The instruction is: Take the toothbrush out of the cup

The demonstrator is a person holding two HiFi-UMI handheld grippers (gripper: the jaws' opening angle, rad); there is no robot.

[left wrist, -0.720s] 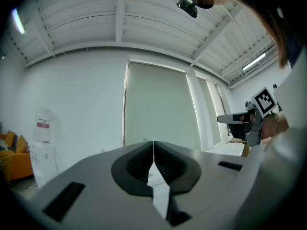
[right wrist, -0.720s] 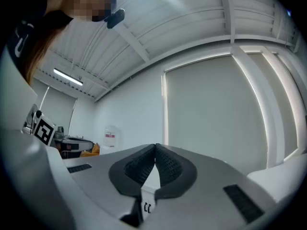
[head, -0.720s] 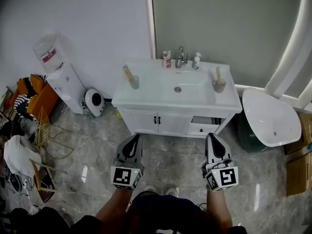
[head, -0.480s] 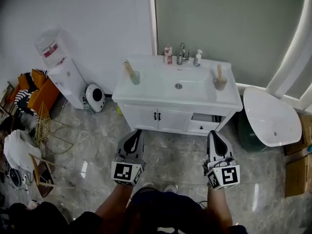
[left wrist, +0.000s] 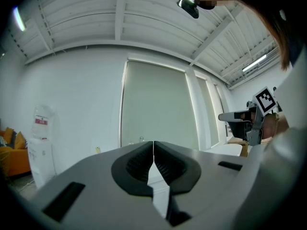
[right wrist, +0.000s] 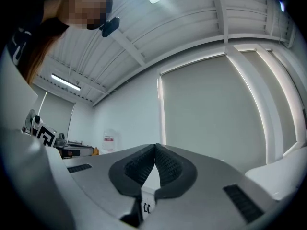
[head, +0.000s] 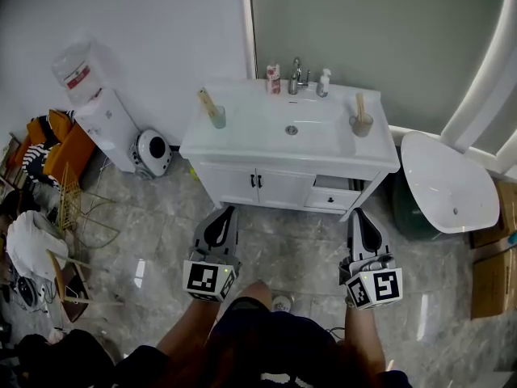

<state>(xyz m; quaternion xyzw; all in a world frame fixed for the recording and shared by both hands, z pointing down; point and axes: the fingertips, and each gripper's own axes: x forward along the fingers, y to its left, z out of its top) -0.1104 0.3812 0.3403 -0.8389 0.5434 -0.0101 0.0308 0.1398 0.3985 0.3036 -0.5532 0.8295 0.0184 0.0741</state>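
In the head view a white vanity point(head: 242, 148) stands ahead against the wall. On its left end is a clear cup point(head: 218, 118) with a wooden toothbrush point(head: 207, 102) leaning in it. On its right end a second cup point(head: 361, 124) holds another wooden toothbrush point(head: 359, 106). My left gripper point(head: 227, 211) and right gripper point(head: 356, 213) hang over the floor, well short of the vanity, both shut and empty. The left gripper view shows the left gripper point(left wrist: 153, 143) with its pads together. The right gripper point(right wrist: 155, 145) is likewise closed in its own view.
A faucet point(head: 296, 75) and small bottles point(head: 273, 78) stand behind the basin. A water dispenser point(head: 93, 111) and a round white appliance point(head: 152, 152) are left of the vanity, with clutter point(head: 40, 217) further left. A white oval fixture point(head: 448, 192) and cardboard boxes point(head: 493, 281) are on the right.
The view has shifted slightly toward the vanity, and a knee has come forward at the bottom. Both grippers sit a little lower in the frame and stay shut.
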